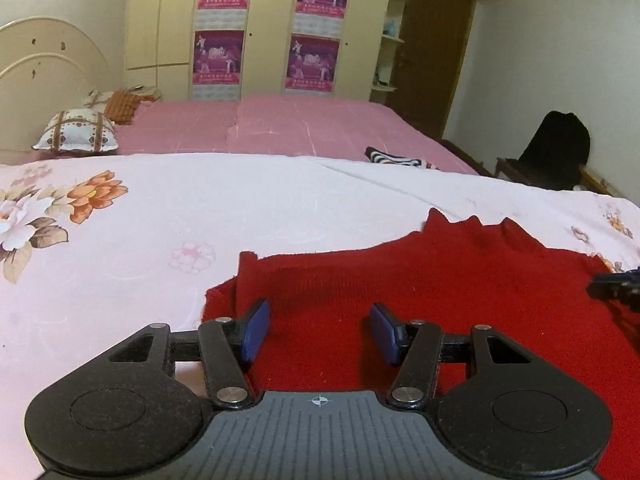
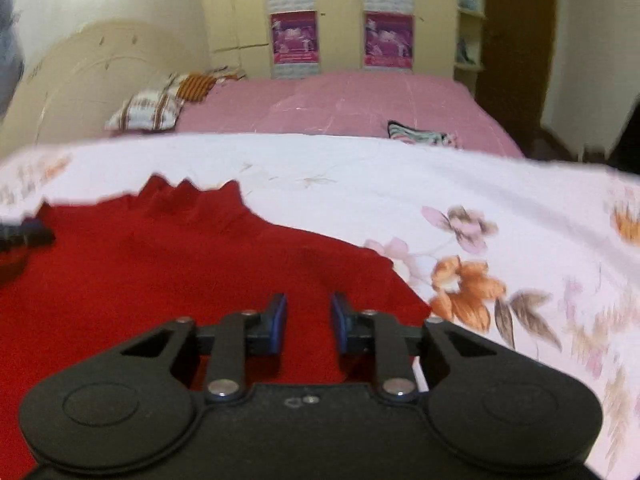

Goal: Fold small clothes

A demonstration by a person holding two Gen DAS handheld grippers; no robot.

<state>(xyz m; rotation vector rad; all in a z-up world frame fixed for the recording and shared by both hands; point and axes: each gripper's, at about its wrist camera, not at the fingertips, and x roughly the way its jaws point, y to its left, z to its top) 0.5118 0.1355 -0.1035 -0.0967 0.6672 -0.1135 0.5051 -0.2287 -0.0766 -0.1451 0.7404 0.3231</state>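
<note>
A red knitted sweater (image 1: 420,280) lies spread on the floral sheet (image 1: 160,220), collar pointing away. My left gripper (image 1: 319,330) is open, its blue pads (image 1: 256,330) hovering over the sweater's left part near its edge, nothing between them. In the right wrist view the sweater (image 2: 160,264) fills the lower left. My right gripper (image 2: 309,326) is open with a narrower gap, over the sweater's right part near its edge, holding nothing. Each gripper's tip shows at the edge of the other view: the right gripper (image 1: 616,284) and the left gripper (image 2: 24,236).
The white floral sheet (image 2: 480,240) covers the near bed. Behind it is a pink bedspread (image 1: 280,128) with pillows (image 1: 76,132) at the left and a striped folded garment (image 1: 396,158). A dark chair (image 1: 556,152) stands at the right; a wardrobe (image 1: 260,28) is behind.
</note>
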